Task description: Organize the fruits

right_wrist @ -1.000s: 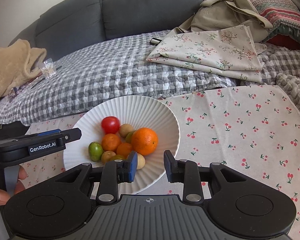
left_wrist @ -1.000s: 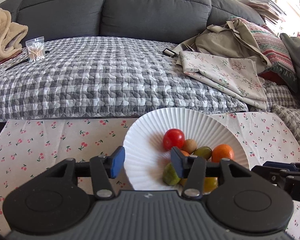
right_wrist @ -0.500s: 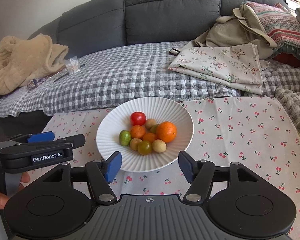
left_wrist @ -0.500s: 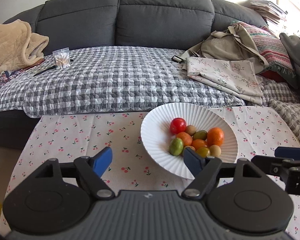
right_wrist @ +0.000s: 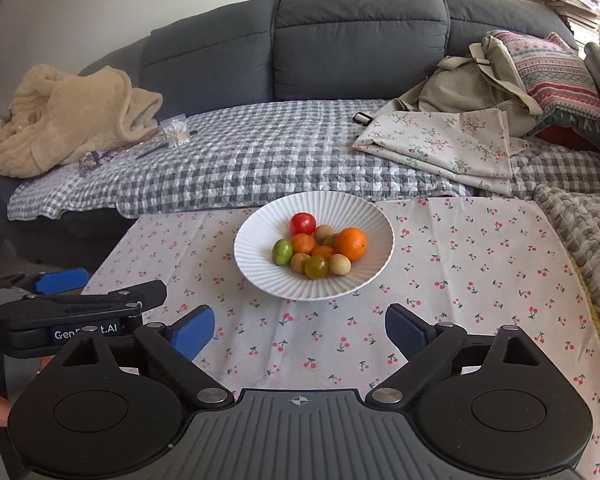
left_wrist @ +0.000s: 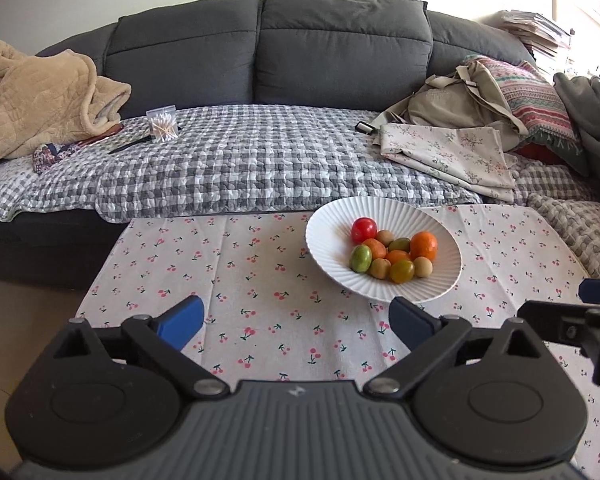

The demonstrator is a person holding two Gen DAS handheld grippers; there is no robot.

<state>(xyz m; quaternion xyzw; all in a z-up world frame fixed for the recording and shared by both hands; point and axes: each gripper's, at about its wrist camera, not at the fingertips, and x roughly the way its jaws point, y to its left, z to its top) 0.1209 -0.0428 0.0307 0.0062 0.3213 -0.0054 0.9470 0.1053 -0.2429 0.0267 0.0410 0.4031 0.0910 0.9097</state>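
A: How do the grippers stand?
B: The left gripper (left_wrist: pixel 296 322) and the right gripper (right_wrist: pixel 300 328) are both spread wide, holding nothing, above the cherry-print surface (right_wrist: pixel 480 272) just short of the white ribbed plate (right_wrist: pixel 256 240).
A: And the fruit?
B: Heaped on the plate: one red tomato (right_wrist: pixel 303 223), one large orange (right_wrist: pixel 351 243), one green fruit (right_wrist: pixel 282 251), with several smaller ones touching them.
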